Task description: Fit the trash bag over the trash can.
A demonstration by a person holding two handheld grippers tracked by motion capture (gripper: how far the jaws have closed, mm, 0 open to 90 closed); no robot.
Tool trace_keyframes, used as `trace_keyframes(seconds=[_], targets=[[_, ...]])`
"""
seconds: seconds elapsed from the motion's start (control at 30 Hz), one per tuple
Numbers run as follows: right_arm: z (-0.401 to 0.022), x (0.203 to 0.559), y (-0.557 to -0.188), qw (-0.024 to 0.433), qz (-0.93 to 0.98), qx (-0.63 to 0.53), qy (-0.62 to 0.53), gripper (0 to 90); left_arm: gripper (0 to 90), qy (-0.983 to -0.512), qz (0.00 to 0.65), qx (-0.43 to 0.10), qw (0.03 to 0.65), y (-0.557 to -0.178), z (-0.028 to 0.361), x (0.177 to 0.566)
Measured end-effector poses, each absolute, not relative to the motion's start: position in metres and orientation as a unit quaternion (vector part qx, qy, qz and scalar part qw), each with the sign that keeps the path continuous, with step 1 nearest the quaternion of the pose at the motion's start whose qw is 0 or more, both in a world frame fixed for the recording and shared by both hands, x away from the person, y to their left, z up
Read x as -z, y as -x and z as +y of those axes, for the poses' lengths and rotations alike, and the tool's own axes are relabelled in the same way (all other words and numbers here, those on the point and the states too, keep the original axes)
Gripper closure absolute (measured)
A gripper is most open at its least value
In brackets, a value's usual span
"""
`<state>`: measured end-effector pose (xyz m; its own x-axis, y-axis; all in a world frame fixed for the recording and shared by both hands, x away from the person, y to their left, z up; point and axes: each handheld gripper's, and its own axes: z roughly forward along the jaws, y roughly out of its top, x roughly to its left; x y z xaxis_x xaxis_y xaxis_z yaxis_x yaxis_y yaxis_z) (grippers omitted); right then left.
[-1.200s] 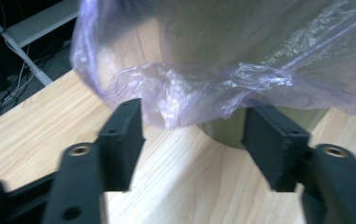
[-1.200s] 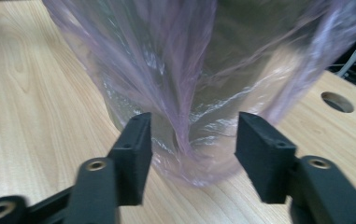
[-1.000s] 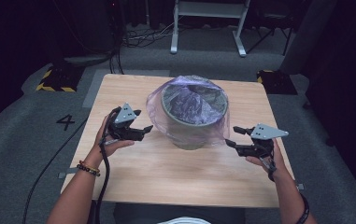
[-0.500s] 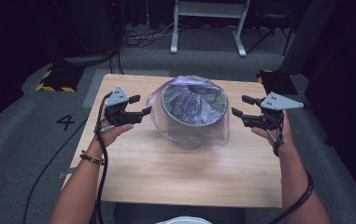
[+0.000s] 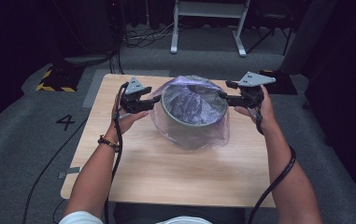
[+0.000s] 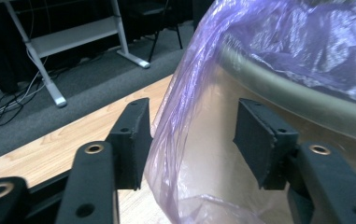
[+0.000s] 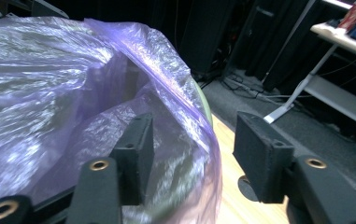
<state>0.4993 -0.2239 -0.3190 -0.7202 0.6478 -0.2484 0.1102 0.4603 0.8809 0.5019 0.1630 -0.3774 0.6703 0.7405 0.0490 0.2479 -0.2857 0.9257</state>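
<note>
Bag (image 5: 190, 119): thin purple see-through plastic, crinkled and shiny; it lines the bin, folds over the rim and hangs loose down the outside.
Bin (image 5: 192, 122): round, grey-green, 1 pc, upright on the table (image 5: 166, 172), centre of the high view, a bit above the middle.
Left gripper (image 5: 156, 100): at the bag's left side, jaws about half open (they have just been closing). In the left gripper view the gripper (image 6: 192, 140) has a fold of the film between the pads; the left pad is at the film, the right one stands apart, no pinch yet.
Right gripper (image 5: 223, 96): at the bin's upper right rim, about half open, also just been closing. In the right gripper view the gripper (image 7: 192, 140) has the bag's edge between the pads, not pressed.
Count: 1 bag, 1 bin, 2 grippers, 1 table, 1 wristband (image 5: 109, 142) on the left arm.
Floor: grey carpet w/ white "4" (image 5: 67, 122), left of frame.
</note>
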Motion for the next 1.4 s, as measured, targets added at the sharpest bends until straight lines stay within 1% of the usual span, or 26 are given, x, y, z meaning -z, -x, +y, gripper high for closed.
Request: trace_keyframes(seconds=[0.07, 0.1, 0.17, 0.2, 0.23, 0.27, 0.3, 0.37, 0.43, 0.47, 0.53, 0.6, 0.63, 0.73, 0.97, 1.0, 1.03, 1.07, 1.17, 1.23, 1.27, 1.3, 1.37, 1.4], targets=[[-0.220, 0.319, -0.505, 0.286, 0.806, -0.462, -0.235, 49.4, 48.6, -0.767, 0.320, -0.247, 0.498, -0.504, 0.159, 0.379], [-0.218, 0.319, -0.511, 0.283, 0.805, -0.462, -0.241, 51.5, 52.1, -0.771, 0.317, -0.245, 0.494, -0.506, 0.156, 0.380], [-0.217, 0.319, -0.514, 0.278, 0.807, -0.462, -0.242, 51.6, 52.9, -0.773, 0.317, -0.245, 0.492, -0.508, 0.155, 0.381], [-0.216, 0.321, -0.521, 0.267, 0.809, -0.460, -0.250, 51.5, 57.3, -0.774, 0.316, -0.246, 0.491, -0.508, 0.155, 0.382], [-0.216, 0.323, -0.524, 0.261, 0.809, -0.461, -0.255, 51.5, 58.2, -0.776, 0.313, -0.242, 0.492, -0.510, 0.153, 0.383], [-0.216, 0.323, -0.524, 0.261, 0.809, -0.461, -0.255, 51.5, 58.3, -0.776, 0.313, -0.242, 0.492, -0.510, 0.153, 0.383], [-0.217, 0.327, -0.530, 0.250, 0.809, -0.460, -0.268, 51.5, 58.9, -0.778, 0.313, -0.239, 0.489, -0.512, 0.152, 0.385], [-0.217, 0.329, -0.532, 0.241, 0.810, -0.460, -0.271, 51.5, 59.5, -0.781, 0.311, -0.237, 0.487, -0.512, 0.151, 0.386], [-0.217, 0.336, -0.536, 0.231, 0.819, -0.445, -0.279, 53.6, 59.8, -0.784, 0.309, -0.237, 0.483, -0.513, 0.149, 0.387], [-0.217, 0.336, -0.536, 0.231, 0.819, -0.445, -0.279, 53.6, 59.8, -0.786, 0.306, -0.237, 0.481, -0.514, 0.148, 0.387], [-0.218, 0.339, -0.537, 0.217, 0.824, -0.443, -0.278, 60.1, 60.4, -0.789, 0.303, -0.235, 0.480, -0.514, 0.146, 0.388], [-0.218, 0.339, -0.536, 0.214, 0.826, -0.443, -0.276, 61.4, 60.5, -0.791, 0.301, -0.235, 0.478, -0.514, 0.144, 0.388], [-0.217, 0.339, -0.535, 0.219, 0.828, -0.437, -0.275, 61.9, 63.2, -0.793, 0.299, -0.232, 0.478, -0.513, 0.143, 0.388], [-0.217, 0.339, -0.533, 0.216, 0.828, -0.437, -0.277, 62.7, 64.6, -0.796, 0.295, -0.231, 0.476, -0.513, 0.142, 0.389], [-0.209, 0.342, -0.523, 0.194, 0.839, -0.426, -0.277, 69.0, 66.7, -0.806, 0.268, -0.220, 0.479, -0.505, 0.139, 0.388], [-0.207, 0.341, -0.520, 0.194, 0.842, -0.420, -0.276, 67.6, 67.6, -0.807, 0.266, -0.223, 0.477, -0.503, 0.139, 0.388], [-0.205, 0.340, -0.517, 0.197, 0.843, -0.419, -0.275, 61.3, 69.7, -0.808, 0.264, -0.224, 0.476, -0.503, 0.139, 0.387], [-0.204, 0.337, -0.514, 0.204, 0.841, -0.420, -0.274, 57.9, 71.7, -0.808, 0.264, -0.225, 0.477, -0.502, 0.140, 0.386], [-0.204, 0.326, -0.510, 0.210, 0.833, -0.441, -0.260, 56.6, 79.8, -0.807, 0.267, -0.232, 0.473, -0.503, 0.140, 0.384], [-0.203, 0.324, -0.509, 0.213, 0.831, -0.445, -0.258, 56.6, 80.8, -0.808, 0.268, -0.237, 0.468, -0.504, 0.139, 0.383], [-0.203, 0.320, -0.509, 0.215, 0.830, -0.448, -0.254, 56.7, 83.6, -0.808, 0.271, -0.239, 0.466, -0.505, 0.138, 0.383], [-0.202, 0.316, -0.510, 0.222, 0.824, -0.456, -0.252, 55.7, 85.8, -0.809, 0.270, -0.238, 0.466, -0.505, 0.138, 0.383], [-0.202, 0.313, -0.511, 0.221, 0.819, -0.467, -0.250, 49.0, 87.2, -0.813, 0.268, -0.240, 0.458, -0.507, 0.135, 0.383], [-0.202, 0.313, -0.511, 0.221, 0.819, -0.467, -0.250, 49.0, 87.6, -0.813, 0.268, -0.240, 0.458, -0.507, 0.135, 0.383]])
